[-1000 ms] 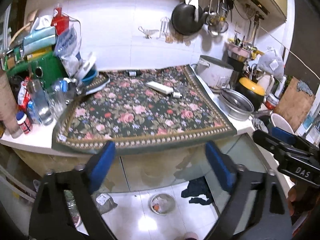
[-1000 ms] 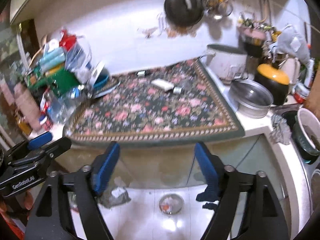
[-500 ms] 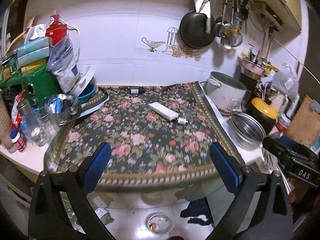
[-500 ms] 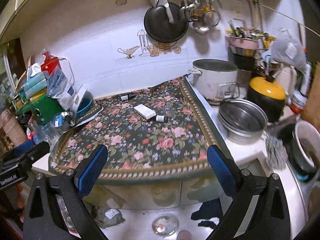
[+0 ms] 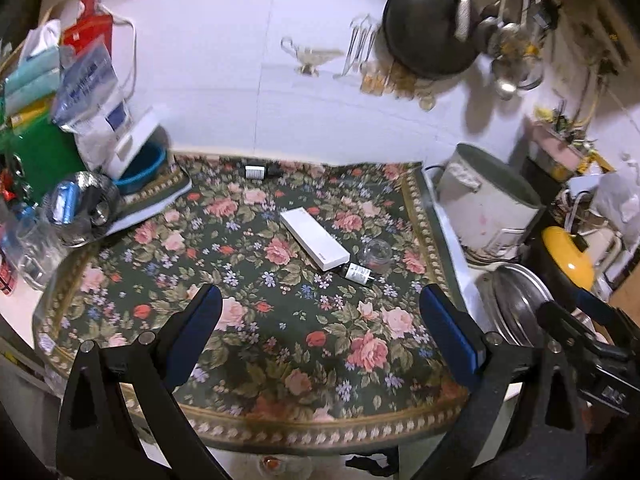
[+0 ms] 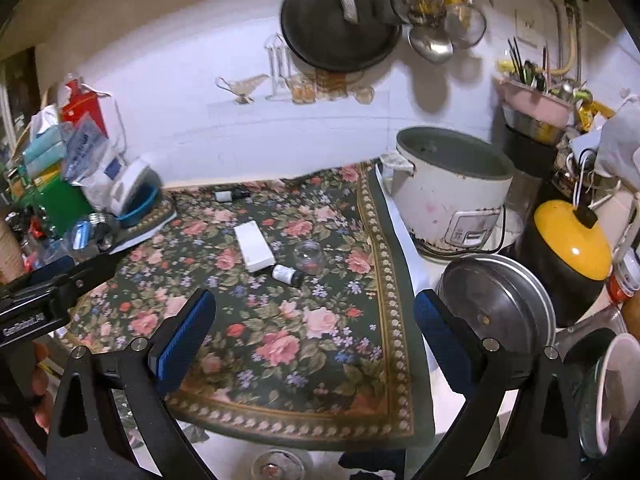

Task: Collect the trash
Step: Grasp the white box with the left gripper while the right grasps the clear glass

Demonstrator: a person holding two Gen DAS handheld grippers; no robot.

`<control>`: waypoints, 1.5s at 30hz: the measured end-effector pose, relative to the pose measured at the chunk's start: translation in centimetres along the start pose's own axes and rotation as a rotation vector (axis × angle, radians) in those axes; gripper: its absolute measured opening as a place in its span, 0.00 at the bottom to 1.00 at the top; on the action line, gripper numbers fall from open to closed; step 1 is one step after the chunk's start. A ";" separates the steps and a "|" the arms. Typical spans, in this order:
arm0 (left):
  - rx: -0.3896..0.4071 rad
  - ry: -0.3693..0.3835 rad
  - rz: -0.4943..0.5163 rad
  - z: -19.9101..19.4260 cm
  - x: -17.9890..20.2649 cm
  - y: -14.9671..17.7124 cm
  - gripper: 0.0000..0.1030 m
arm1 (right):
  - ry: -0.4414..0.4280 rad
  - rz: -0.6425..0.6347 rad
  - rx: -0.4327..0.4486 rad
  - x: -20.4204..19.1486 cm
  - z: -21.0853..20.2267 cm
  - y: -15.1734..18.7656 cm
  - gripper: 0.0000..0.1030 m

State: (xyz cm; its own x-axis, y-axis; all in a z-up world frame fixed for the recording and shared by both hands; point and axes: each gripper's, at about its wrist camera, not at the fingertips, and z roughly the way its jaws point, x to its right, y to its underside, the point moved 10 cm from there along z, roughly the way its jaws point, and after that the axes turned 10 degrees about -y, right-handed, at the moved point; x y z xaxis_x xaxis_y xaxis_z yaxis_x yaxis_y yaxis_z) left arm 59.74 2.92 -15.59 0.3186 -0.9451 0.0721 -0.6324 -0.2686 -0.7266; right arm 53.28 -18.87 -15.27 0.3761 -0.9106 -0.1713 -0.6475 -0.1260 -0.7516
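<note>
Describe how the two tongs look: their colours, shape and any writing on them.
Both tools look alike. The left tongs and the right tongs each have two black triangular arms with silver screws, and each arm ends in a flat blue pad. White lettering is printed on the black side of each: the left one reads roughly "GenRobot.AI"; the right one's is too blurred to read. No cables or sleeves show.

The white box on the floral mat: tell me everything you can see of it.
The white box is a long, flat, rectangular carton, apparently cardboard, plain white with a small dark mark near one end; the print is too small to read. It looks closed and undamaged. It lies flat on the floral mat, angled diagonally, near the mat's middle. A small dark bottle with a white label lies at its nearer end, close to or touching it. Neither gripper touches the box.
</note>
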 end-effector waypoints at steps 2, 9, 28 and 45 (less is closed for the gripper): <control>-0.022 0.000 0.000 2.2 0.7 -0.3 0.96 | -0.005 0.014 -0.014 1.0 1.0 -0.2 0.96; -0.137 -0.002 0.018 12.1 2.7 -1.1 0.96 | 0.051 0.074 -0.054 4.3 5.2 -0.9 0.96; -0.373 -0.134 0.085 30.0 4.6 1.9 0.77 | 0.074 0.260 -0.219 8.7 16.3 0.9 0.96; -0.286 -0.065 0.153 30.0 -2.0 1.9 0.49 | 0.025 0.196 -0.311 5.2 27.5 0.6 0.94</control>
State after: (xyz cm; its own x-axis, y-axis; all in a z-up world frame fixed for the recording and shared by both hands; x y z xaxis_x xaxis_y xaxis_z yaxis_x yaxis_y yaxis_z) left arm 79.05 9.87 -37.65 0.2427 -0.9673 -0.0734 -0.8463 -0.1741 -0.5035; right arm 73.08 -12.85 -34.07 0.2113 -0.9382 -0.2741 -0.8777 -0.0588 -0.4756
